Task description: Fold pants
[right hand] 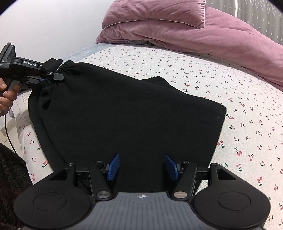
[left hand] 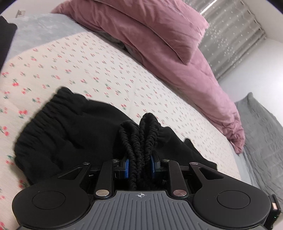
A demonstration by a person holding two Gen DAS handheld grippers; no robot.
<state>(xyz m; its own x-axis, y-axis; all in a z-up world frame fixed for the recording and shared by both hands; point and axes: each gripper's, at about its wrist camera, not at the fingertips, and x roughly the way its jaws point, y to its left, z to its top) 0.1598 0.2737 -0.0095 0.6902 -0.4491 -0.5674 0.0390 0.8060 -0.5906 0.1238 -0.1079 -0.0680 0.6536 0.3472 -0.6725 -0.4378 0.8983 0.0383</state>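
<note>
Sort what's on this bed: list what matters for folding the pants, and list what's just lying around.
Part of the job:
- black pants, folded on the cherry-print sheet
- left hand-held gripper, shut on the gathered elastic waistband
- right hand-held gripper, open over the near edge of the pants

Just lying about:
- pink duvet
- pink pillow
- grey blanket

Black pants (right hand: 127, 115) of soft knit fabric lie folded into a broad, roughly rectangular stack on a cherry-print bedsheet (right hand: 238, 109). The gathered elastic waistband (left hand: 141, 139) is bunched into ridged folds at 1 end, lifted slightly; the opposite folded edge lies flat.
</note>
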